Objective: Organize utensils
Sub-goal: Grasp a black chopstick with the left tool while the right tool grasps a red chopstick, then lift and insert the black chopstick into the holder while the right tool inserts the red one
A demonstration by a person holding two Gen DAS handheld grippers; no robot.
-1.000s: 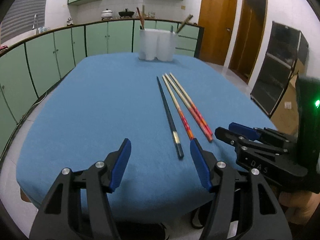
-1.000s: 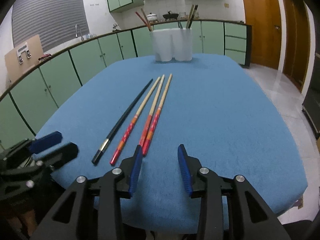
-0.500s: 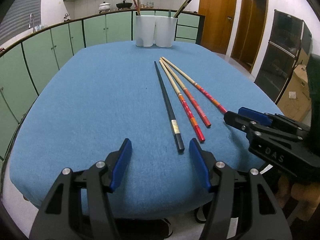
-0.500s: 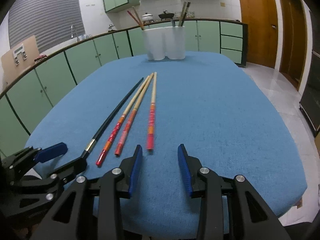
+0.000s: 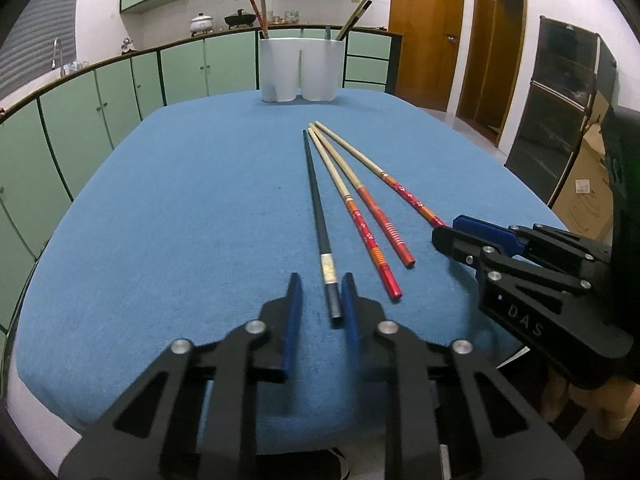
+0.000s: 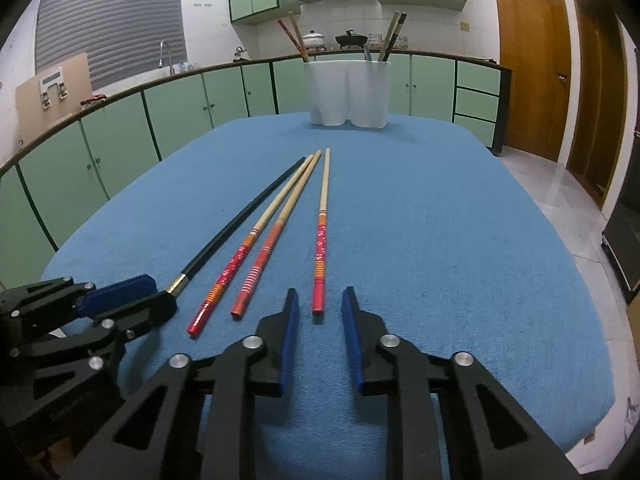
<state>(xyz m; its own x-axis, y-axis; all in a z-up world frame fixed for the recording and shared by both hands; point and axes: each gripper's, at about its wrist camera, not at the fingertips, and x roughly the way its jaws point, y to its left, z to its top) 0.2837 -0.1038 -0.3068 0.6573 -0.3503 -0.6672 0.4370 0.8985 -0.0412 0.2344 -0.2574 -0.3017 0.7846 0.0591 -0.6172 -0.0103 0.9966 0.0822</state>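
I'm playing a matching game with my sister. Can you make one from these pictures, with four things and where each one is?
Things:
1. black chopstick
2. rightmost red-ended chopstick
3. white holder
4. brown sticks

Places:
A. at the table's far end
B. standing inside the cup
C. near end between the left gripper fingers
D. near end just ahead of the right gripper

Pairs: 1-C, 2-D, 3-A, 4-B
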